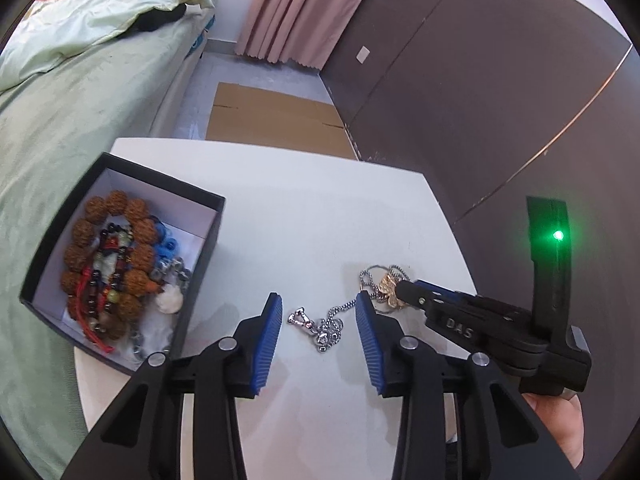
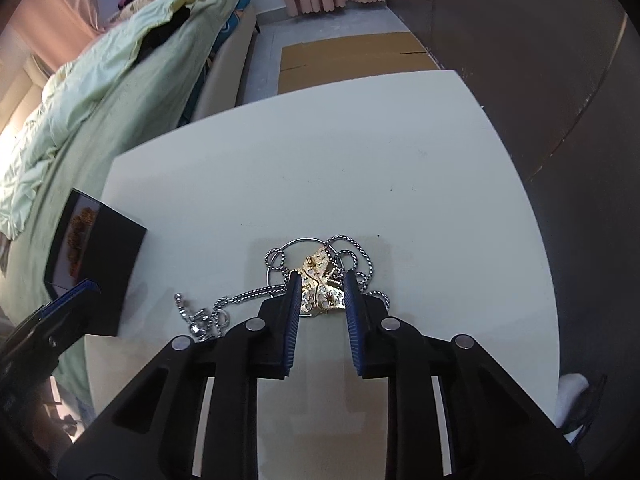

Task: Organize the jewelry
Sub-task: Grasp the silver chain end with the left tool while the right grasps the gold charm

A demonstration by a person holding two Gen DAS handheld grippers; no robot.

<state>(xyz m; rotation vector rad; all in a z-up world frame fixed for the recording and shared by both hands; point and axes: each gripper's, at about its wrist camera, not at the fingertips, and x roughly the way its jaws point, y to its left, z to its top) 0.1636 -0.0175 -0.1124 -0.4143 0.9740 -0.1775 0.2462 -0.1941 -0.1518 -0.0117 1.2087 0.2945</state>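
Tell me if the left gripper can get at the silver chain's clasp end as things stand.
Probably yes. The left gripper is open, and the silver chain and its clasp lie bare on the white table between its fingers. The right gripper, around the gold piece, stands off to the side.

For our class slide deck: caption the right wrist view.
Right tongs straddle a gold ornament tangled in a silver chain on a white table.
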